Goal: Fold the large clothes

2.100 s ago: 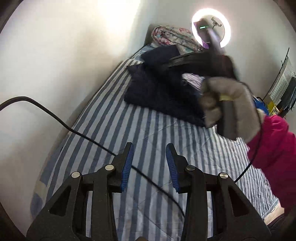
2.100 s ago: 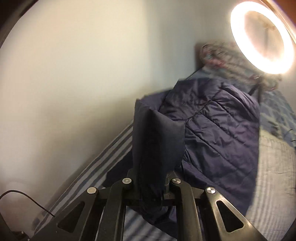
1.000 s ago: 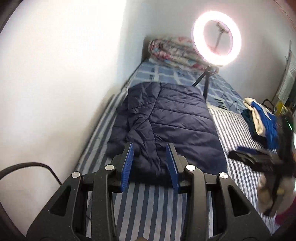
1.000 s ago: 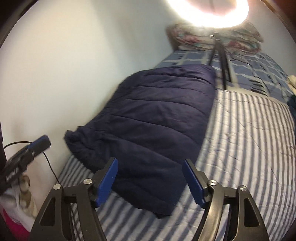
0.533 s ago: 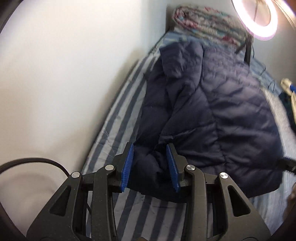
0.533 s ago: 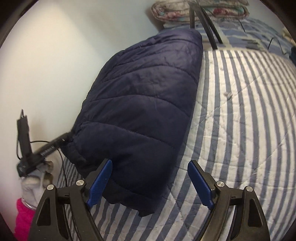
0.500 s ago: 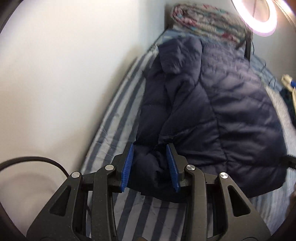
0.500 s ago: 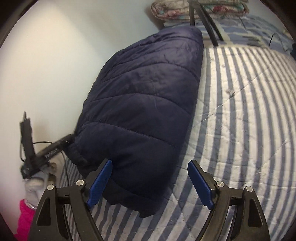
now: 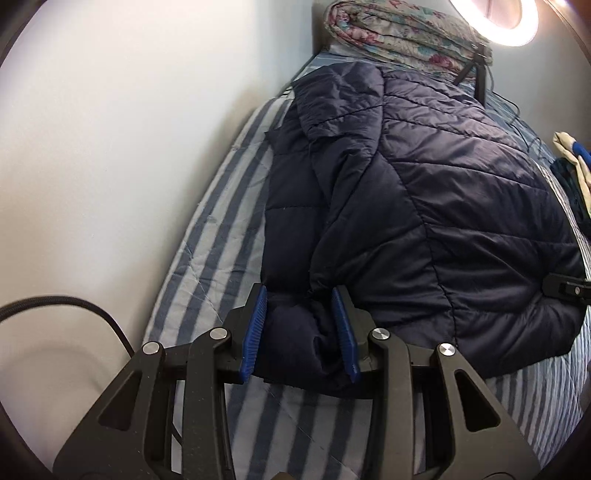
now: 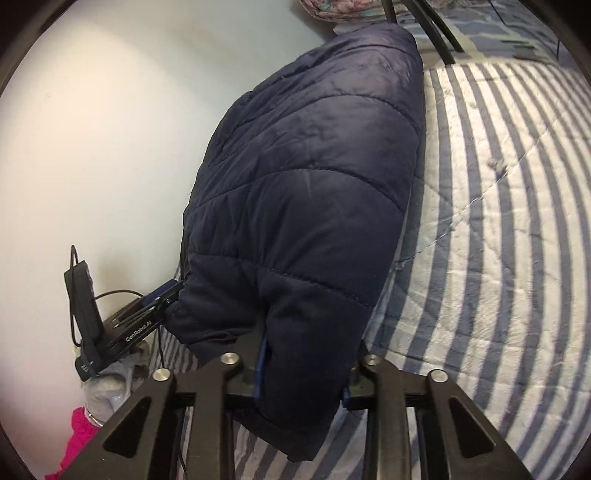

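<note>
A dark navy puffer jacket (image 9: 443, 206) lies flat on the striped bed (image 9: 221, 236), its hem towards me. My left gripper (image 9: 299, 332) straddles the hem's left corner. Its blue pads (image 9: 255, 332) stand as wide as before, with puffy fabric filling the gap. The right wrist view shows the same jacket (image 10: 314, 166), and my right gripper (image 10: 303, 384) is closing on the hem's right corner. Fabric bunches between its jaws and hides most of the pads. The left gripper (image 10: 147, 314) also shows there, at the far corner.
A white wall runs close along the bed's left side. A folded floral quilt (image 9: 406, 29), a ring light (image 9: 495, 22) and its tripod legs (image 10: 439, 33) stand at the head. Loose clothes (image 9: 572, 166) lie at the right. A pink sleeve (image 10: 81, 432) is at the lower left.
Both grippers have come down onto the jacket's near hem. The right jaws, wide half a second ago, have closed onto the fabric. The left jaws keep the same width.
</note>
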`<state>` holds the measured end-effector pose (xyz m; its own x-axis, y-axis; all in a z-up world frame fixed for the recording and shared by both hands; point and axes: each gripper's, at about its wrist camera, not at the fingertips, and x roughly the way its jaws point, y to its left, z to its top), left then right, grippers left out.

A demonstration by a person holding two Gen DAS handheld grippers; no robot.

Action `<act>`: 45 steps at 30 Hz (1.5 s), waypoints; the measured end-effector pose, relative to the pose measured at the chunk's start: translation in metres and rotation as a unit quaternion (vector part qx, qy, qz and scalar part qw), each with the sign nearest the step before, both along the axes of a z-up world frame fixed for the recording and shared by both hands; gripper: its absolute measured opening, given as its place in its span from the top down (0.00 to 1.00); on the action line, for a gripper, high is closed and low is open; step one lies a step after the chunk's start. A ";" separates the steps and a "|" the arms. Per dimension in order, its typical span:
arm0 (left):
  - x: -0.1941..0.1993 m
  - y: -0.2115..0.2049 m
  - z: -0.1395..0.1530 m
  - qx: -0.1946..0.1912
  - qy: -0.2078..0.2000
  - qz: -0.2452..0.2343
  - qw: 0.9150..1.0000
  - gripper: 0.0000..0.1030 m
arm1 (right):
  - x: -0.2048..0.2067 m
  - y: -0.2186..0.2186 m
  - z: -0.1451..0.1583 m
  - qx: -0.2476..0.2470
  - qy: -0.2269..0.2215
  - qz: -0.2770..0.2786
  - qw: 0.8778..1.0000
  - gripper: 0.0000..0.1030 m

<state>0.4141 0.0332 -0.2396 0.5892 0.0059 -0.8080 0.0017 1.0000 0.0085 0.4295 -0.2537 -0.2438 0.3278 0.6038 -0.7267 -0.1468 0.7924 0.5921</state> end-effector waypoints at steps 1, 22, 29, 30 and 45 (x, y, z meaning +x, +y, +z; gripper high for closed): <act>-0.004 -0.002 0.001 -0.003 0.002 -0.003 1.000 0.63 | -0.003 0.000 0.003 -0.009 0.000 0.001 1.000 0.76; -0.115 -0.085 0.036 -0.054 -0.005 -0.147 0.988 0.63 | -0.136 -0.104 0.065 -0.116 -0.013 -0.007 0.993 0.80; -0.087 -0.057 0.070 -0.111 -0.036 -0.110 0.987 0.42 | -0.108 -0.108 0.116 -0.154 -0.123 -0.043 0.979 0.70; -0.076 -0.051 0.070 -0.127 -0.033 -0.101 0.986 0.42 | -0.101 -0.104 0.116 -0.165 -0.130 -0.042 0.977 0.70; 0.029 0.013 -0.005 -0.298 0.064 -0.030 0.952 0.31 | 0.001 -0.062 0.041 -0.168 -0.092 -0.029 0.981 0.54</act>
<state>0.4427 0.0460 -0.2444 0.4707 -0.5071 -0.7220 0.0225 0.8249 -0.5648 0.4305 -0.3159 -0.2026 0.4985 0.3173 -0.8067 -0.1757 0.9483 0.2644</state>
